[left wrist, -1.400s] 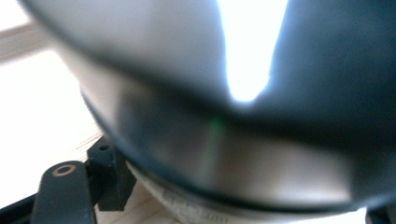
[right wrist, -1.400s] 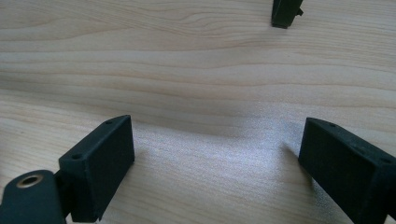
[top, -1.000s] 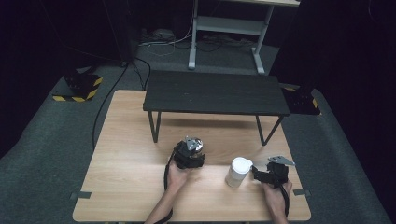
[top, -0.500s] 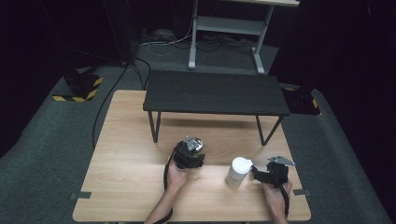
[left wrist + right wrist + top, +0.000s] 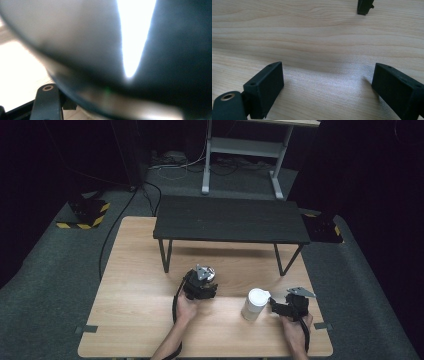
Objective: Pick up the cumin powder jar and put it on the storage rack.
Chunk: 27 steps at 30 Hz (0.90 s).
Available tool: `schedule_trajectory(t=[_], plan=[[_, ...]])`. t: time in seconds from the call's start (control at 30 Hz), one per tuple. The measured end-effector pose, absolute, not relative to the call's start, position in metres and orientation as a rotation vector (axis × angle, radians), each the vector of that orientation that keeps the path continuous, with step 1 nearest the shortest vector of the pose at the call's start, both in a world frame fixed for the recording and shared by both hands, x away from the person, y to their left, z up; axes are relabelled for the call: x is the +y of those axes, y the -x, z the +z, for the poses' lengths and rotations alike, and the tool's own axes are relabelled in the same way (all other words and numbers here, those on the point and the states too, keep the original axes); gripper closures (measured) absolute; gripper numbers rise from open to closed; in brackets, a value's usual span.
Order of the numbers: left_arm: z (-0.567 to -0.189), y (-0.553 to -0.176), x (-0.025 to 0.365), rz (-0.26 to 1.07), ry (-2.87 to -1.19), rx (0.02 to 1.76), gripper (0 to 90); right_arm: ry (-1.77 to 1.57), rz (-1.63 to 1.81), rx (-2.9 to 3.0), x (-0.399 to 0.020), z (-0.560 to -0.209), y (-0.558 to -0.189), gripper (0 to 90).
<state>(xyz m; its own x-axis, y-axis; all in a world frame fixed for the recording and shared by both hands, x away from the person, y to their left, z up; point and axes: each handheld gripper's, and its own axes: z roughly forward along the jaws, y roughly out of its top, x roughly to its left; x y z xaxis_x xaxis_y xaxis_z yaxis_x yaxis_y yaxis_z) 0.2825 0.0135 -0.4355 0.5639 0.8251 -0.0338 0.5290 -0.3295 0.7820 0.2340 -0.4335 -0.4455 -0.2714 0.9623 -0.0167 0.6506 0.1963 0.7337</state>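
My left gripper (image 5: 201, 286) is at the middle of the wooden table (image 5: 135, 300), held by a hand. It is shut on a round, silvery object (image 5: 210, 274) that sits at its far end. In the left gripper view that object (image 5: 82, 50) is a blurred, curved grey-and-dark mass right at the lens, hiding the jaw tips. A white cup (image 5: 255, 303) stands upright at the front right. My right gripper (image 5: 284, 305) rests just right of the cup. In the right gripper view the right gripper (image 5: 327, 87) stands open over bare wood, nothing between its jaws.
A low black bench (image 5: 230, 218) stands across the back half of the table; one of its feet (image 5: 364, 7) shows ahead of the right gripper. Cables run from both grippers toward the front edge. Grey carpet surrounds the table.
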Motion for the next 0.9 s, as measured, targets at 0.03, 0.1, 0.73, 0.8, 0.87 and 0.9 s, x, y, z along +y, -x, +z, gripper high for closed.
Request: schedule_trajectory(t=[0.03,0.1,0.73,0.8,0.87,0.9], plan=[[-0.434,-0.283,0.014,0.478,-2.018,1.086,31.9,-1.500,0.857,1.997,-0.433,-0.445,-0.234,9.7],[-0.431,-0.283,0.014,0.479,-2.023,1.088,31.9,-1.500,0.857,1.997,-0.433,-0.445,-0.234,9.7],[-0.408,-0.285,0.018,0.455,-2.050,1.072,31.9,-1.501,0.857,1.997,-0.433,-0.445,-0.234,9.7],[-0.405,-0.286,0.019,0.447,-2.052,1.067,31.9,-1.502,0.858,1.997,-0.433,-0.445,-0.234,9.7],[-0.401,-0.287,0.020,0.440,-2.062,1.056,31.9,-1.502,0.858,1.997,-0.433,-0.445,-0.234,9.7],[-0.399,-0.287,0.020,0.436,-2.065,1.051,31.9,-1.502,0.858,1.997,-0.433,-0.445,-0.234,9.7]])
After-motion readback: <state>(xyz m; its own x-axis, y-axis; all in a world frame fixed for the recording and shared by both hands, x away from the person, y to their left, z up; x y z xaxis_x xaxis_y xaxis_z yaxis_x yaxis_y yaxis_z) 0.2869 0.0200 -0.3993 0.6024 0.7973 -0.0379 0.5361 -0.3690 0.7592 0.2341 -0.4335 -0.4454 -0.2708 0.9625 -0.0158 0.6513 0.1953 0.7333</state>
